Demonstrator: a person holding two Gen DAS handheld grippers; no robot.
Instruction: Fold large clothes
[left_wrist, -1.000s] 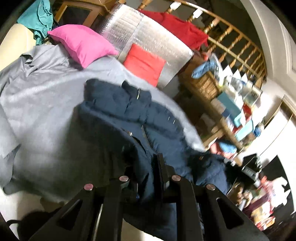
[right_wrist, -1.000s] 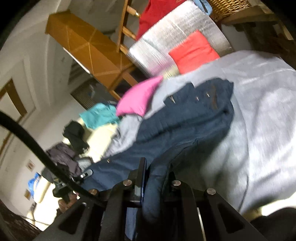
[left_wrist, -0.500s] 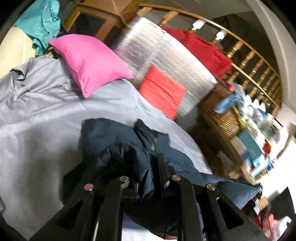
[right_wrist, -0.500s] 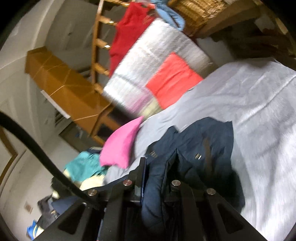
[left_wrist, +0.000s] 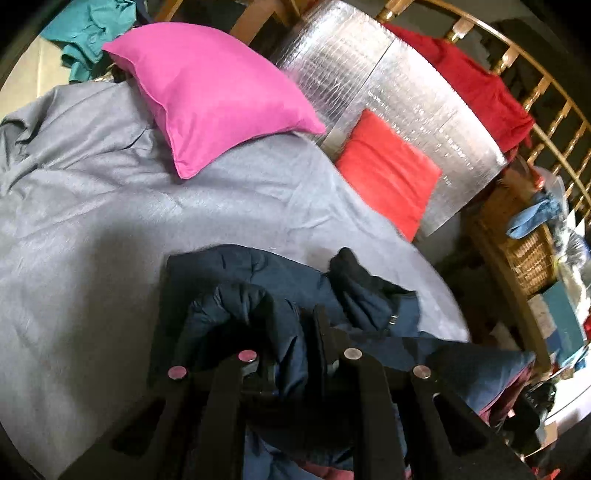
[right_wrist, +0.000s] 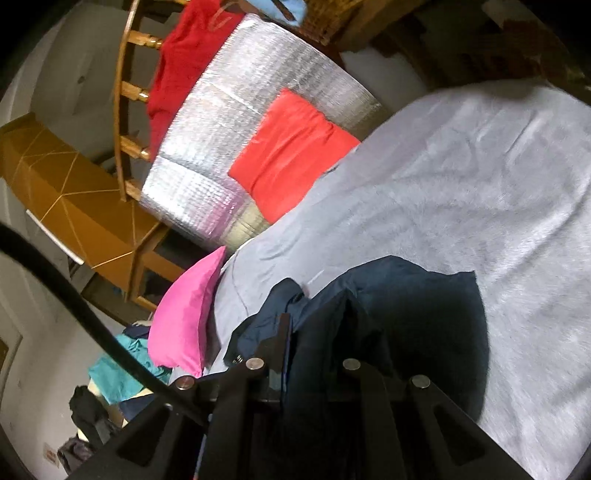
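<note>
- Both grippers are clamped on cloth: the left gripper (left_wrist: 295, 343) is pinched shut on a thick bunch of the dark navy padded jacket (left_wrist: 258, 280), and the right gripper (right_wrist: 314, 347) is closed on another edge of the same jacket (right_wrist: 399, 317).
- The jacket is seen partly doubled over on the wide grey bedsheet (left_wrist: 92, 240), near the foot of the bed; its far part lies flat on the sheet, while the gripped edge is raised and bunched above it. One end trails over the bed's edge at the right of the left wrist view.
- The step in hand is judged to be a fold of the lifted edge across the part that lies flat.
- For a good fold, the two grips should be carried forward together and kept level with each other, so that the carried edge is laid straight and not skewed.
- The cloth between the grips should be kept lightly taut; slack in padded fabric is likely to leave a lump beneath the fold.
- The edge should be lowered onto the flat part before either grip is loosened, and the dangling end should be drawn onto the sheet first.
- The bright pink square cushion (left_wrist: 210, 92) and the red cushion (left_wrist: 388, 181) stand well apart from the jacket, so no obstruction is expected from them.
</note>
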